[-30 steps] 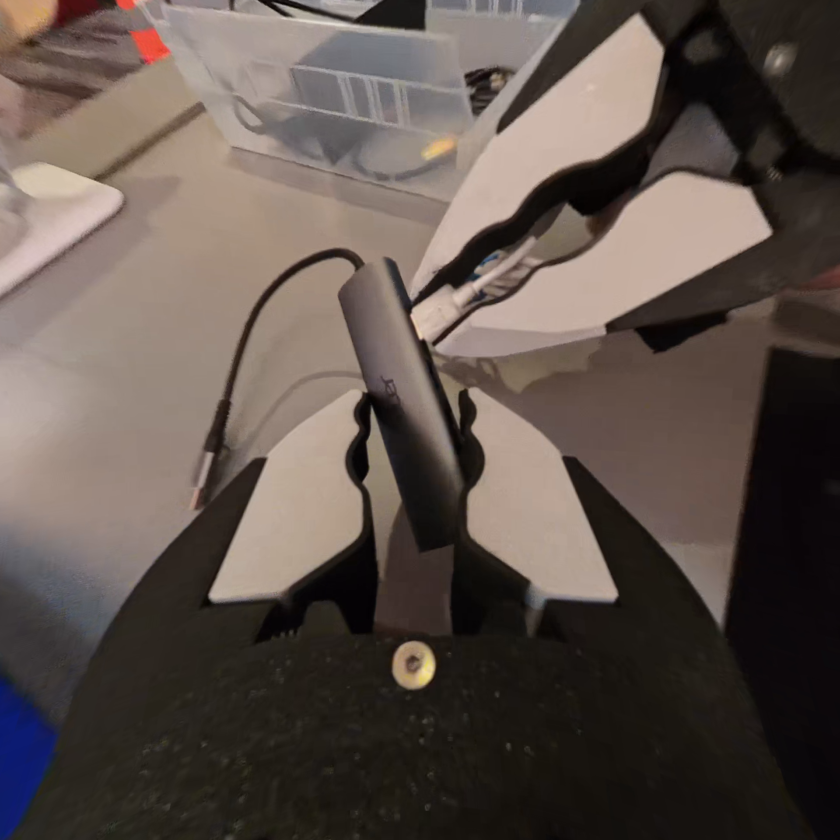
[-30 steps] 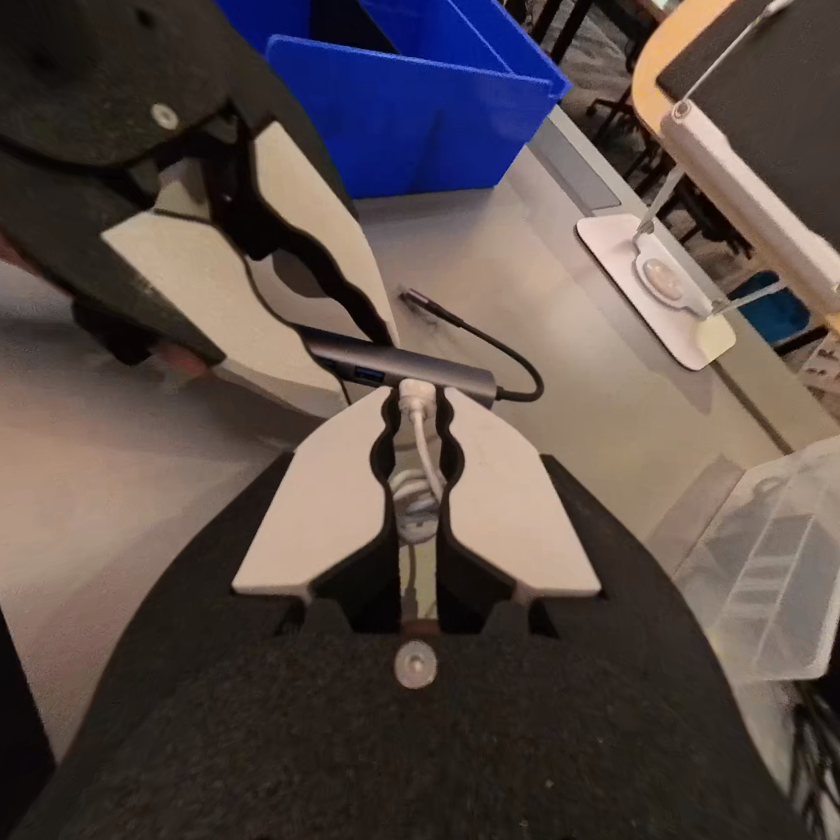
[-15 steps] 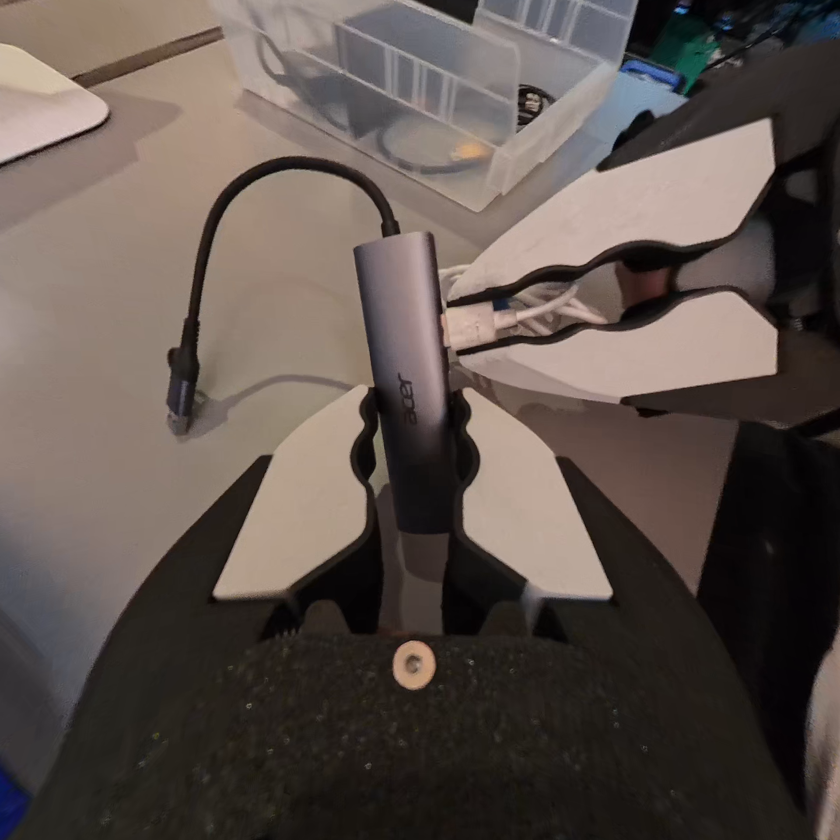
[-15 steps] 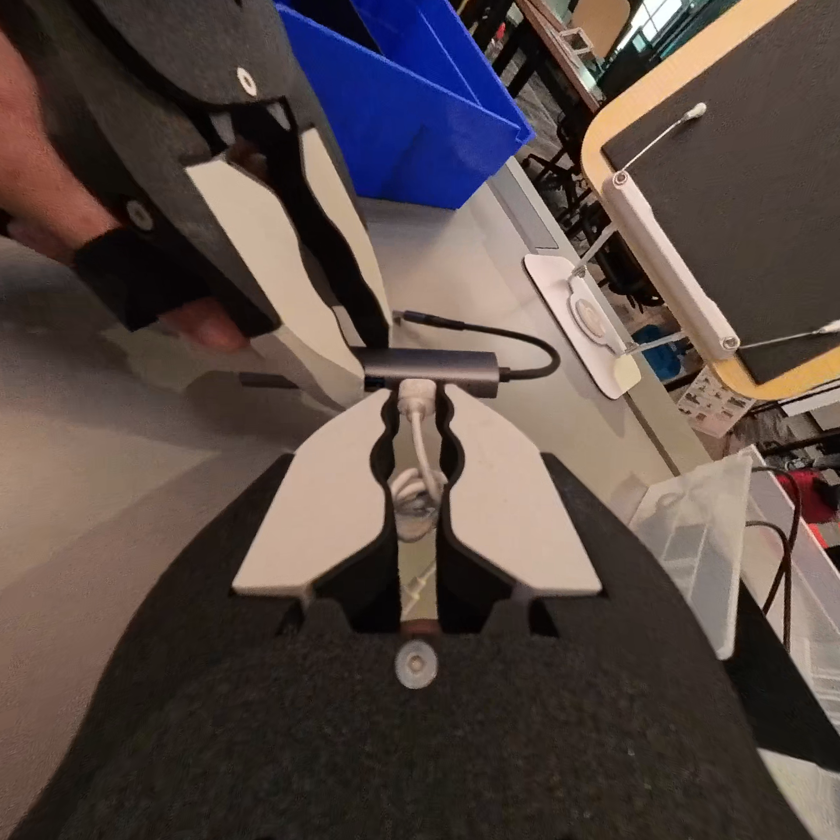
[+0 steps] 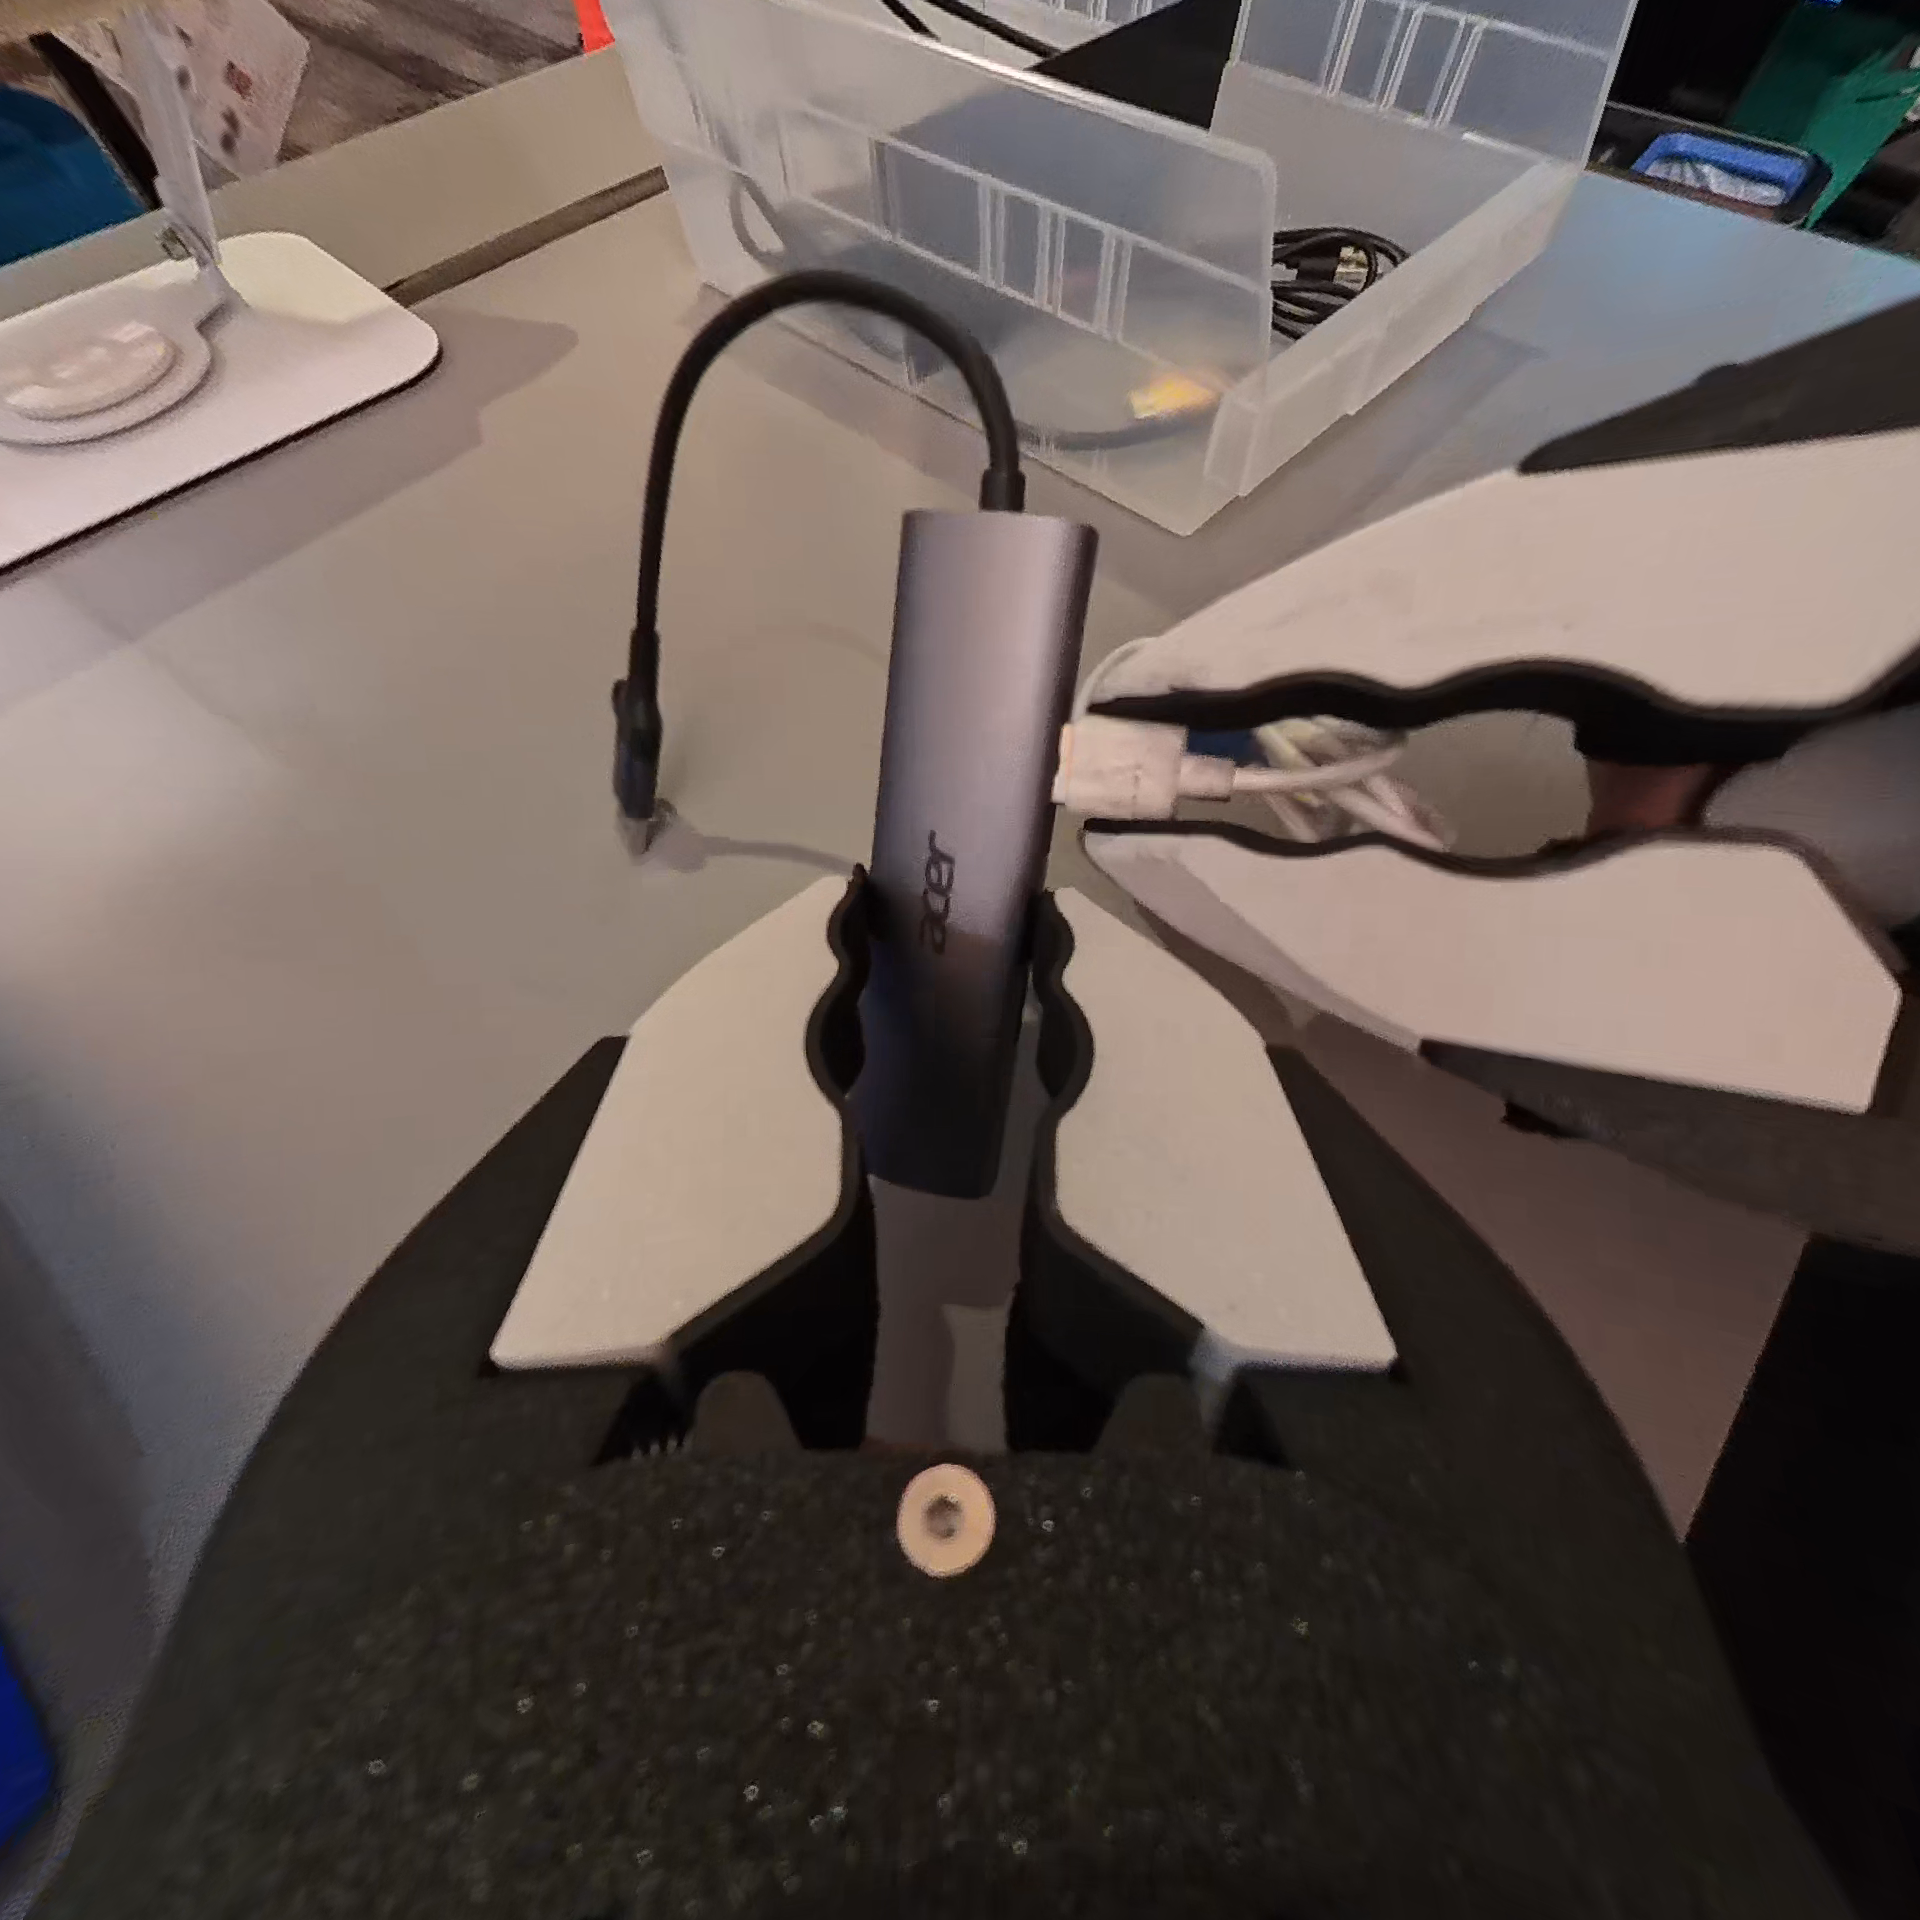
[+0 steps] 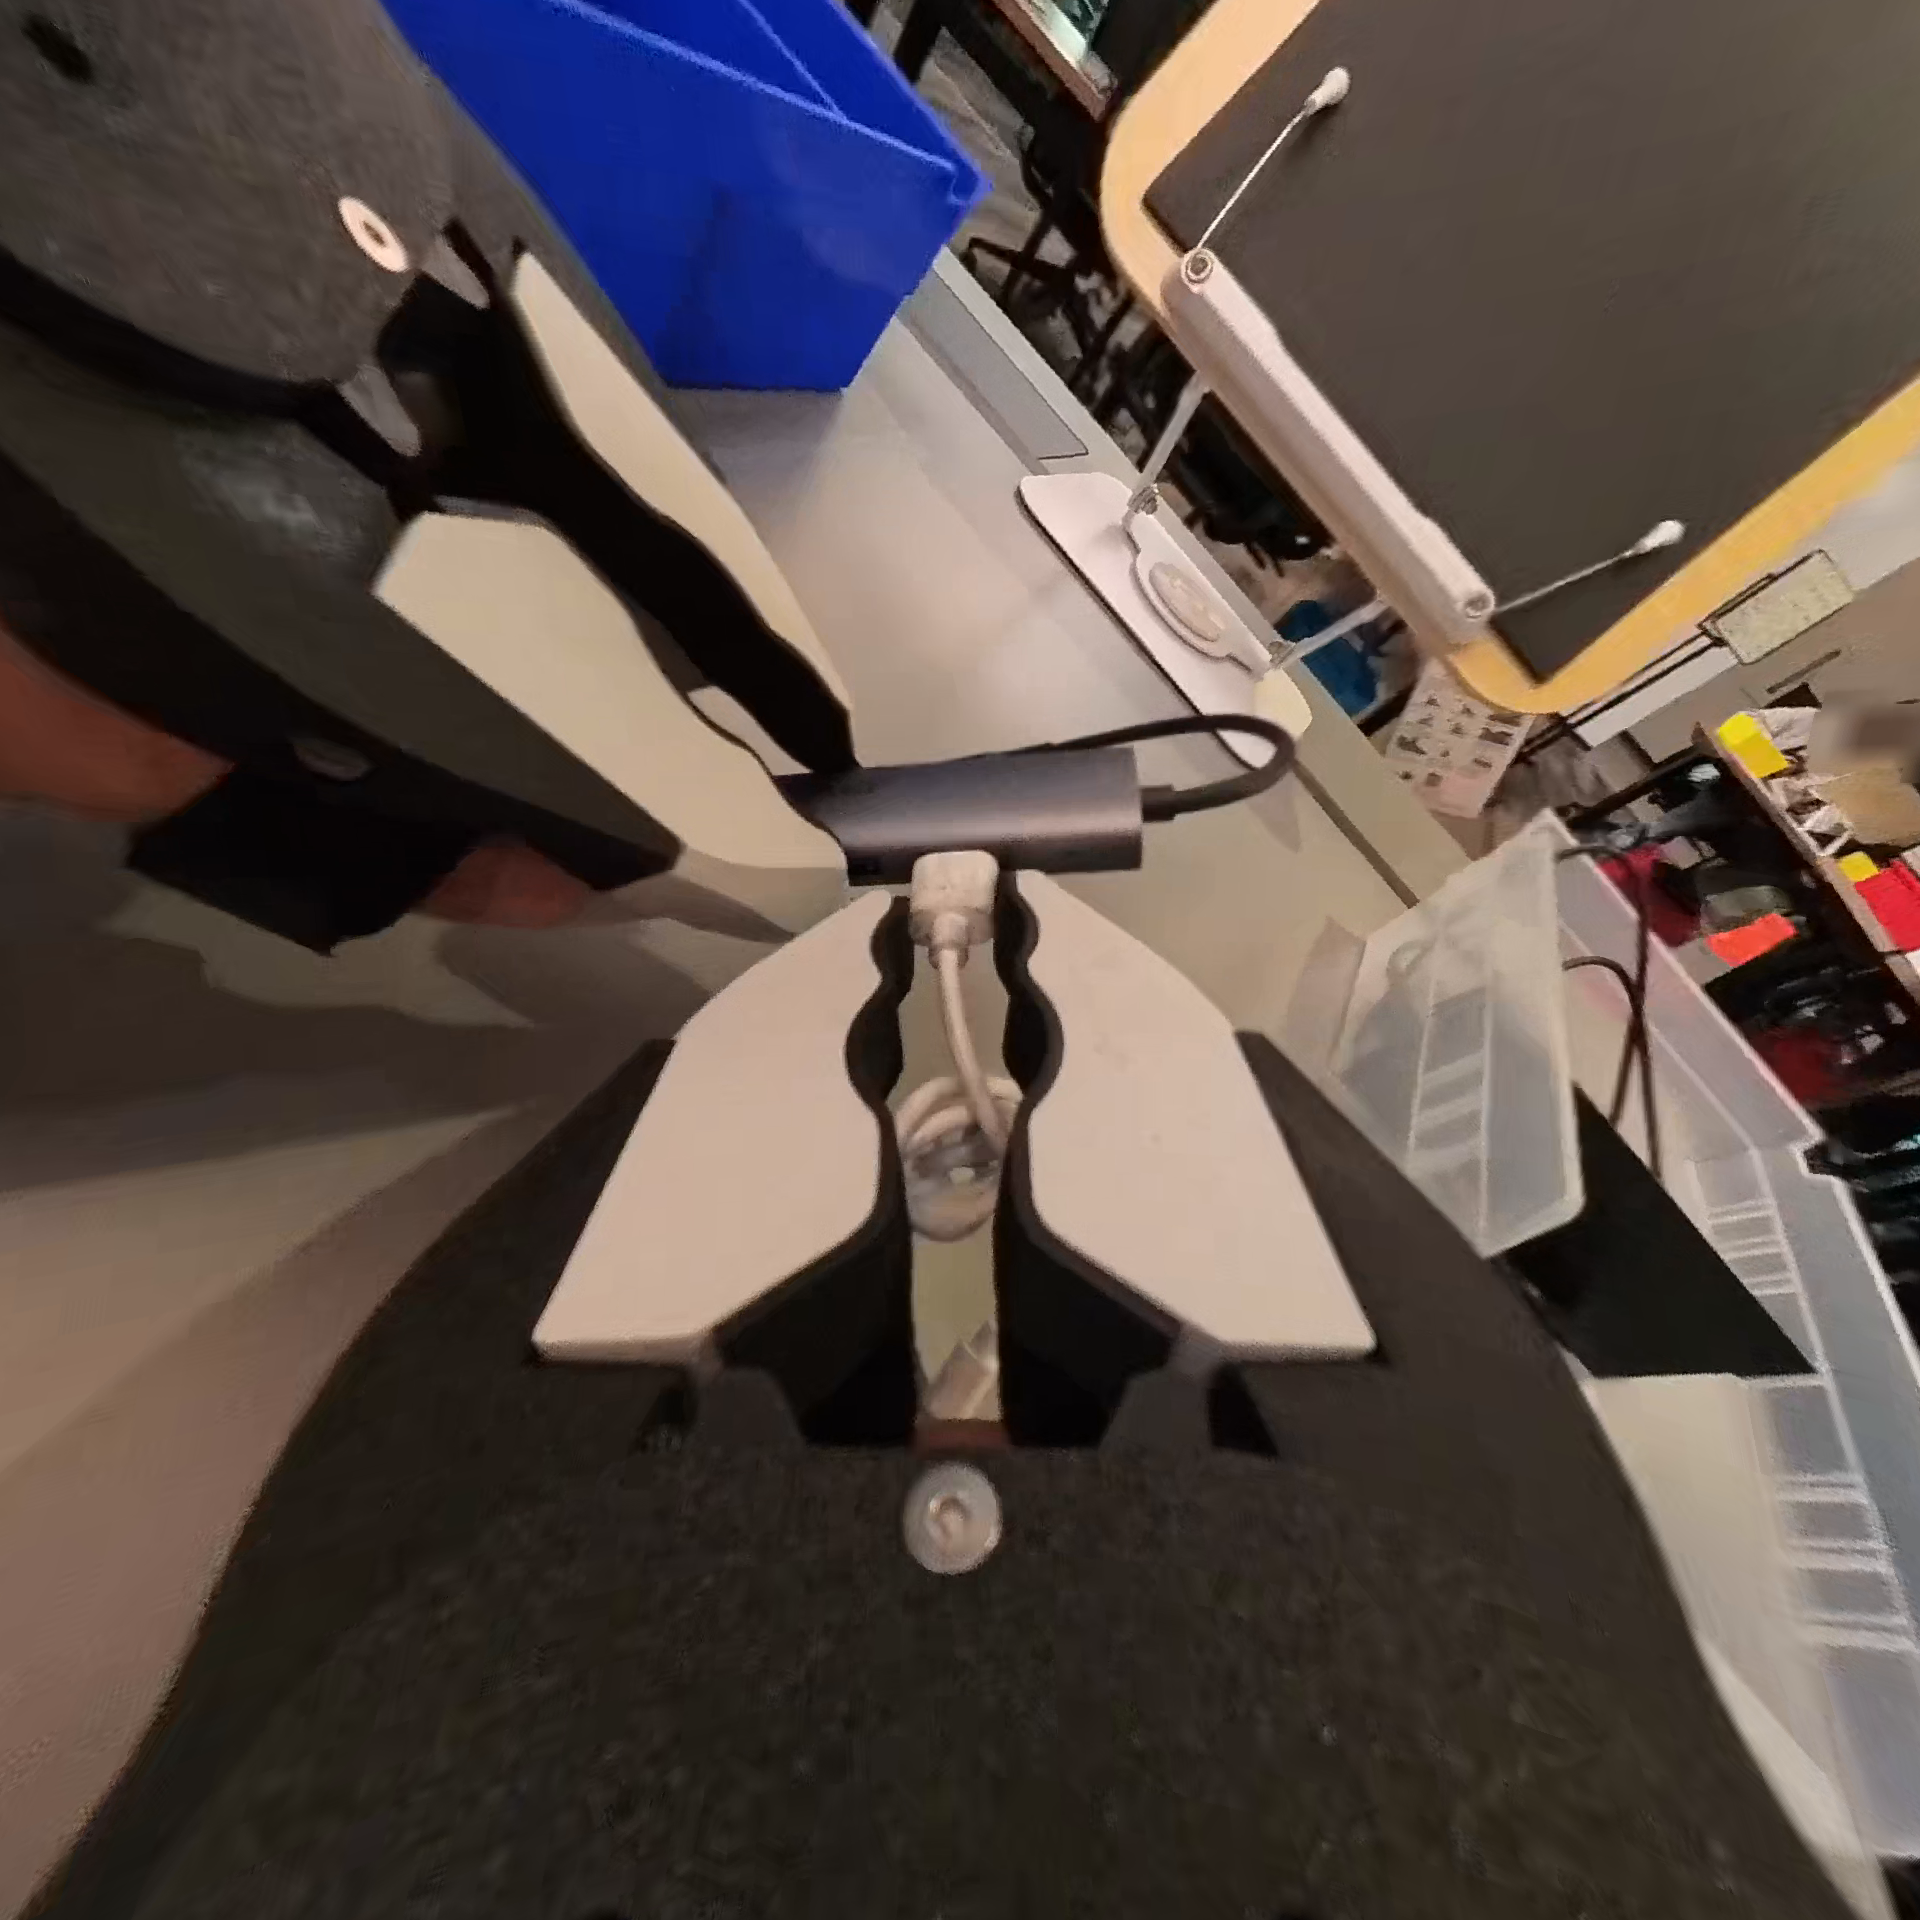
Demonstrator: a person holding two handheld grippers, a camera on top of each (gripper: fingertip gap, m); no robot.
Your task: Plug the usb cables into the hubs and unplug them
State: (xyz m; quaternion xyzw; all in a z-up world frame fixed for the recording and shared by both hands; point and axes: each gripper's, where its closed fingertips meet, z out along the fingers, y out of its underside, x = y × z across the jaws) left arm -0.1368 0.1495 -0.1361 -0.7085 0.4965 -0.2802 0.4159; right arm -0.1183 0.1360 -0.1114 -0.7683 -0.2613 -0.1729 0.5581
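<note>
The left tongs (image 5: 951, 925) are clamping the near end of a slim grey USB hub (image 5: 977, 810), whose long axis is running straight ahead along the fingers, away from the camera, with its short black lead (image 5: 727, 436) arching off the far end and dropping its plug (image 5: 639, 748) to the desk (image 5: 312, 935) to the left. The right tongs (image 6: 956, 914) are standing narrow around a white USB cable (image 6: 961, 1039), gripping just behind its white plug (image 6: 951, 878), and they are coming at the hub from its right side, square to that long axis; the plug is sitting against the hub's side port, though how deep it is seated cannot be told. Judging from this, the coming move is turning on a straight push or pull across the hub while the left tongs are bracing it. Beyond the left tongs, a clear plastic organiser box (image 5: 1091, 260) is holding coiled dark cables and one with a yellow tip (image 5: 1174, 400). Beyond the right tongs to the left, a blue bin (image 6: 727, 208) is standing on the desk, its contents hidden.
</note>
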